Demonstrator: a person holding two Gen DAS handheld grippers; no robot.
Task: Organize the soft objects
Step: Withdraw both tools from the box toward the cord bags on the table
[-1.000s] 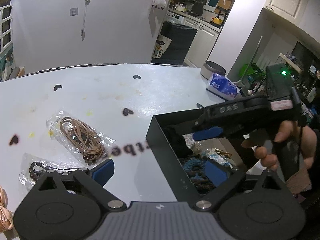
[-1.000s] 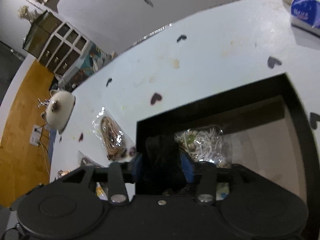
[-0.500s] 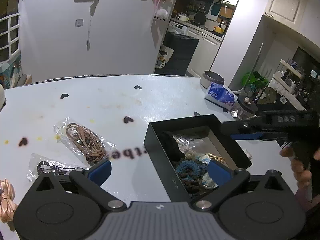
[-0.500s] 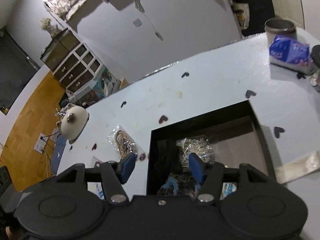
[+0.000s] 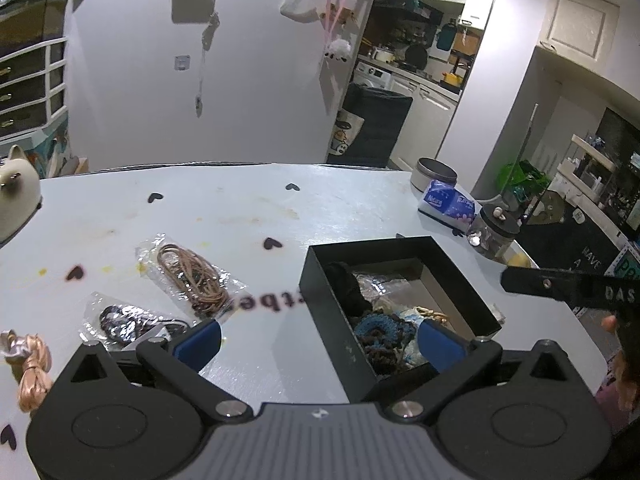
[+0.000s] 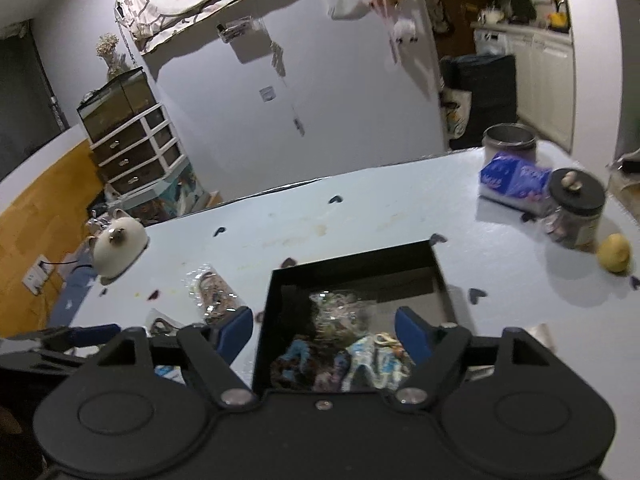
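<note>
Both grippers, left (image 5: 318,338) and right (image 6: 324,330), are held above the bench (image 5: 340,208) with fingers apart and empty, box (image 5: 320,300) part-filled, bagged cords (image 5: 190,278) left outside for pickup.

tissue pack (image 6: 516,182) | jar (image 6: 576,210) | lemon (image 6: 614,254) (beside jar) | tin (image 6: 509,140)

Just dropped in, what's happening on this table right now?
A person is sorting soft items into the black box, which already holds crocheted pieces and a bagged bundle. Both the left gripper and right gripper are open and empty. The bagged tan cord and dark cord bag lie on the table.
</note>
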